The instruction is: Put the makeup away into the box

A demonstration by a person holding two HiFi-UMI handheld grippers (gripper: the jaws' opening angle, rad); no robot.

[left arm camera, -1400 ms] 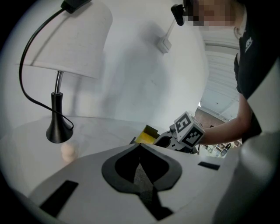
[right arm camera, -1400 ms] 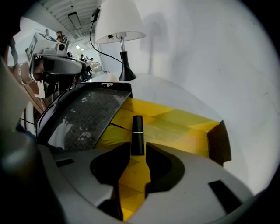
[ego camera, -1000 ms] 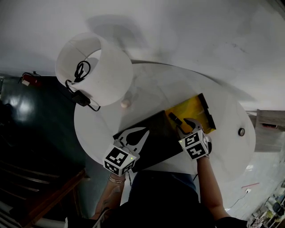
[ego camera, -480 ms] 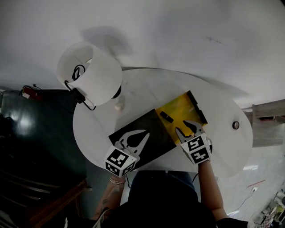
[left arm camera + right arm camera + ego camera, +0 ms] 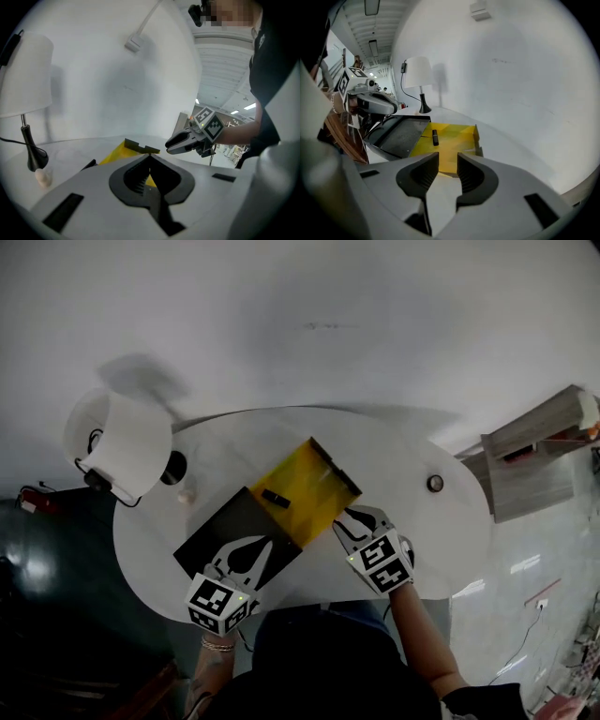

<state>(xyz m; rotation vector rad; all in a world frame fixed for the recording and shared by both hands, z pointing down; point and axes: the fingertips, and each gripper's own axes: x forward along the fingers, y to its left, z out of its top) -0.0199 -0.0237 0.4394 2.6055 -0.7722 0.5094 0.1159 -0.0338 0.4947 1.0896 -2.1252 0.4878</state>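
Now makeup (image 5: 275,495) lies in box (image 5: 317,486); right tool (image 5: 356,517) just narrowing, empty; left tool (image 5: 264,546) closed.

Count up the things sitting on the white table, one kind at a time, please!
Lamp: 1
Open yellow box: 1
Black makeup stick: 1
Small pale lump: 1
Small round dark thing: 1
Total: 5

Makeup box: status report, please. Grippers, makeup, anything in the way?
Left gripper shut, empty. Right gripper open, jaws just been closing, nothing between. Black makeup stick lies inside yellow box. Black lid open flat; no obstruction seen.
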